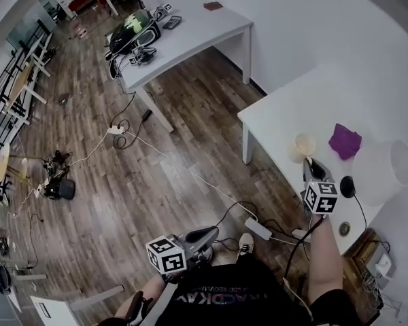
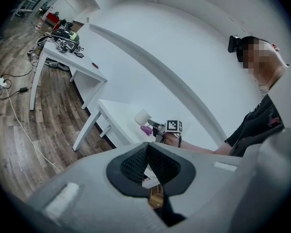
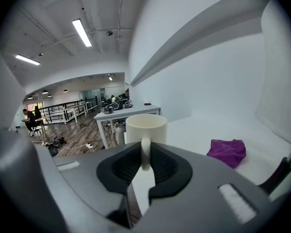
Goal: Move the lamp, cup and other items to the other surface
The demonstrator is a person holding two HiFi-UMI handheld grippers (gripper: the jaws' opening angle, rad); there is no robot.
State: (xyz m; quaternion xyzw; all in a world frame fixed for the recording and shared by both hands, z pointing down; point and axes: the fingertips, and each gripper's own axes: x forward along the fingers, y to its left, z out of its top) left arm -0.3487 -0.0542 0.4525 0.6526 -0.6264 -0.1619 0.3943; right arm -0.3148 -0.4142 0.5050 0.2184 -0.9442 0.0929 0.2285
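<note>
At the white table (image 1: 292, 100) I count one cup (image 1: 303, 145), one cloth (image 1: 345, 141) and one lamp (image 1: 387, 168). The right gripper (image 3: 144, 154) pinches the cup's handle. The left gripper (image 2: 147, 149), off the table, is closed and empty.

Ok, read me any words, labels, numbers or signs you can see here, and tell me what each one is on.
shirt: pale print, upside down in the head view, too blurred to read.
left marker cube, right marker cube: black-and-white square patterns only, no letters.
cup: plain, no print.
Items on the far table: too small to read.
</note>
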